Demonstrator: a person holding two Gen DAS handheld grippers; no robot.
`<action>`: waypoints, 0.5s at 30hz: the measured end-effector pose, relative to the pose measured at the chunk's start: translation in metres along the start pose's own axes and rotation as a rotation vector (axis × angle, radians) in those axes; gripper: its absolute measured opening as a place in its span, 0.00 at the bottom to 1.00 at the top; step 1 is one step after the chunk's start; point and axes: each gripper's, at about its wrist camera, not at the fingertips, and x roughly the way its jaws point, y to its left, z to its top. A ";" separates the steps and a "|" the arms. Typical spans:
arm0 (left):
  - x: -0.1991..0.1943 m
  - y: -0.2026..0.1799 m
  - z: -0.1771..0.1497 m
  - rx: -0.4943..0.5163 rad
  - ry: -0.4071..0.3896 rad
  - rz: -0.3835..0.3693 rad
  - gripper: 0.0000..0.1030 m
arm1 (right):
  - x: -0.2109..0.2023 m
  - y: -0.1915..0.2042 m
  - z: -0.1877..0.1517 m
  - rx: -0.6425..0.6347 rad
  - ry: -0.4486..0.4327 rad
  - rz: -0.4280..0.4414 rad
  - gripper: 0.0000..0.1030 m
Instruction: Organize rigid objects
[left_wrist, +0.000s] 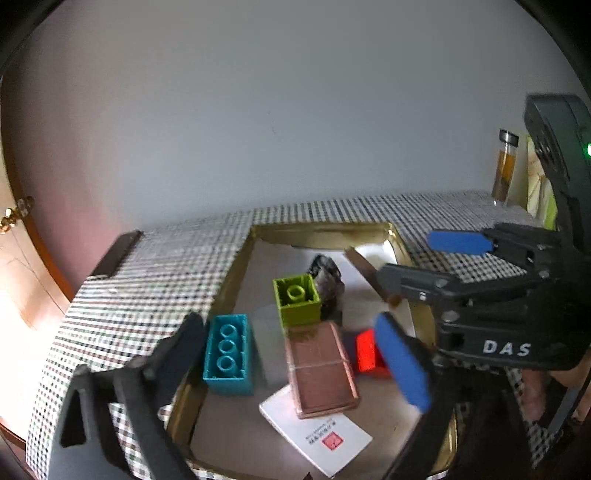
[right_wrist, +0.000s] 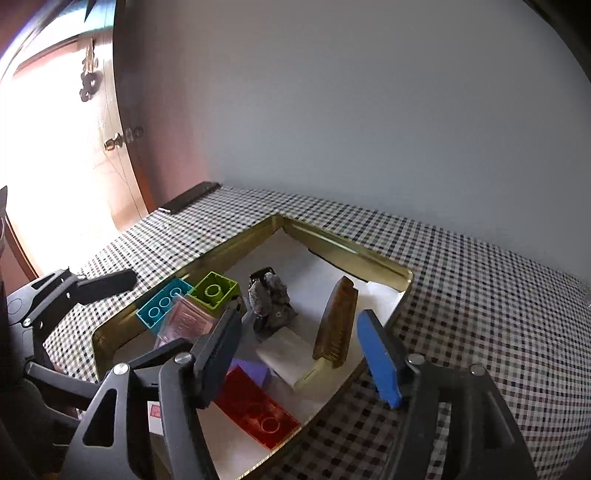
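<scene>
A shallow gold tin lies on the checked tablecloth. It holds a teal brick, a green brick, a pinkish clear case, a red brick, a brown comb, a dark lumpy thing and a white card. My left gripper stands wide open over the case, touching nothing. My right gripper is open over the tin; the comb leans just inside its blue finger.
A dark flat bar lies at the table's far left edge. At the back right stands a glass vial of amber liquid. A plain wall runs behind the table. A white box and a purple piece also lie in the tin.
</scene>
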 end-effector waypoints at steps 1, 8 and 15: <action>-0.004 0.001 0.000 -0.002 -0.014 0.015 0.99 | -0.004 -0.001 0.000 0.004 -0.014 0.000 0.72; -0.020 0.005 0.000 -0.007 -0.040 0.054 0.99 | -0.029 0.000 0.001 0.017 -0.080 0.002 0.75; -0.033 0.016 -0.005 -0.045 -0.060 0.098 0.99 | -0.047 0.001 0.006 0.052 -0.147 0.025 0.79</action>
